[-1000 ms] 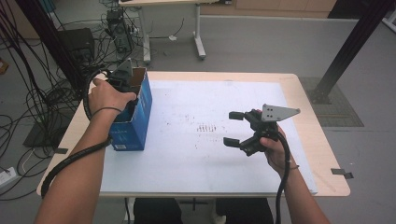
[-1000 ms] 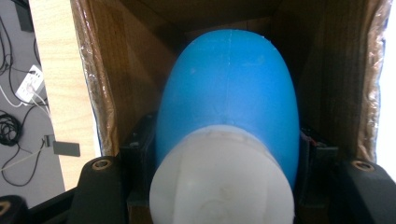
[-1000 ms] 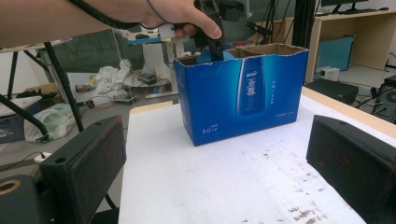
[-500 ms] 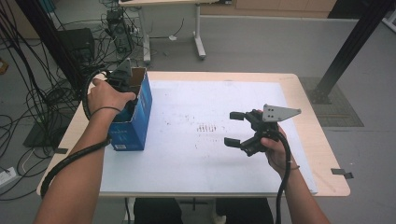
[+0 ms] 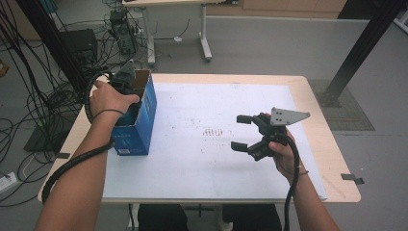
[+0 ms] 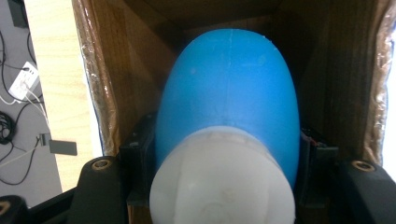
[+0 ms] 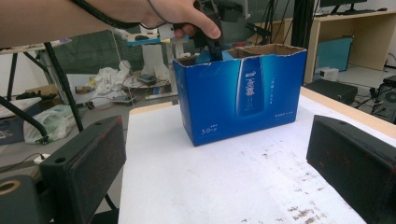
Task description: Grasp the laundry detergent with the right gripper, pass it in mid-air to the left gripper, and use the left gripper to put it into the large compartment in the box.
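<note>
Bottle (image 6: 227, 93), blue with white cap, long axis running up the left gripper frame, cap at bottom, blue end pointing into the blue box (image 5: 136, 126). Left hand-held gripper (image 5: 126, 79) clenched on it inside the box, left-centre of the high frame. Right hand-held gripper (image 5: 243, 132) released, jaws spread over the tabletop (image 5: 202, 178), right of centre.

A pale wood counter (image 5: 315, 103) under a white sheet

The white sheet (image 5: 202, 168) covers most of the counter, leaving bare wood strips along its 9 o'clock, 12 o'clock and 3 o'clock edges. A blue carton (image 5: 139, 125), open at the top, stands upright on the sheet toward 9 o'clock, near the far corner. Brownish smudges (image 5: 214, 131) mark the sheet at its middle; a strip of dark tape (image 5: 353, 178) sits at the 4 o'clock corner.
</note>
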A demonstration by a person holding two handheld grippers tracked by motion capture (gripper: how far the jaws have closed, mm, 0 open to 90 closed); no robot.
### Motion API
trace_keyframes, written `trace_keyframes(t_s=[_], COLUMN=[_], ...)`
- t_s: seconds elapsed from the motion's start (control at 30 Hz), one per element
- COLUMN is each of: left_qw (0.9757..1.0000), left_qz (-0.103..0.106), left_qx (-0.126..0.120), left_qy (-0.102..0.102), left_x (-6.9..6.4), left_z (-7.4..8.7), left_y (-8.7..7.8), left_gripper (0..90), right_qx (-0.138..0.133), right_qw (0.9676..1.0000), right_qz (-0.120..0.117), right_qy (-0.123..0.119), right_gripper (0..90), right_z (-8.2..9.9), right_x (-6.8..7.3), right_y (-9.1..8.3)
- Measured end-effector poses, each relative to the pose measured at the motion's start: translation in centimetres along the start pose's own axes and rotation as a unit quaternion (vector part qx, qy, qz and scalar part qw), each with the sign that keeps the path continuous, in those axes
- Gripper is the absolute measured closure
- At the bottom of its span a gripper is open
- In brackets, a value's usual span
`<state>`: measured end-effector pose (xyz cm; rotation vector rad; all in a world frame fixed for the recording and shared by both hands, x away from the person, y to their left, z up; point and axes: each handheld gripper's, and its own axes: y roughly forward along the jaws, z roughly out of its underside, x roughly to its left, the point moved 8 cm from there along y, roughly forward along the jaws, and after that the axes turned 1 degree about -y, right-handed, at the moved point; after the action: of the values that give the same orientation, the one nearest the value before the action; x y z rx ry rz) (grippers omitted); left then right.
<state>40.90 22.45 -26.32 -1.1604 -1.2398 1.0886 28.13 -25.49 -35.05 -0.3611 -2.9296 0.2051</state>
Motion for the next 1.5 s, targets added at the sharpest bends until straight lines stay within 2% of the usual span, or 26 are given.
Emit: trace_keyframes(t_s=[1.5], left_qw=[1.0], left_qz=[0.001], left_qx=[0.002], left_qy=[-0.005], left_x=[0.05], left_z=[-0.16], left_y=[0.03], left_gripper=[37.7], right_qx=[-0.001], right_qw=[1.0], right_qz=[0.0], right_qy=[0.001], right_gripper=[4.2], right_z=[-0.09], right_x=[-0.13], right_y=[0.08])
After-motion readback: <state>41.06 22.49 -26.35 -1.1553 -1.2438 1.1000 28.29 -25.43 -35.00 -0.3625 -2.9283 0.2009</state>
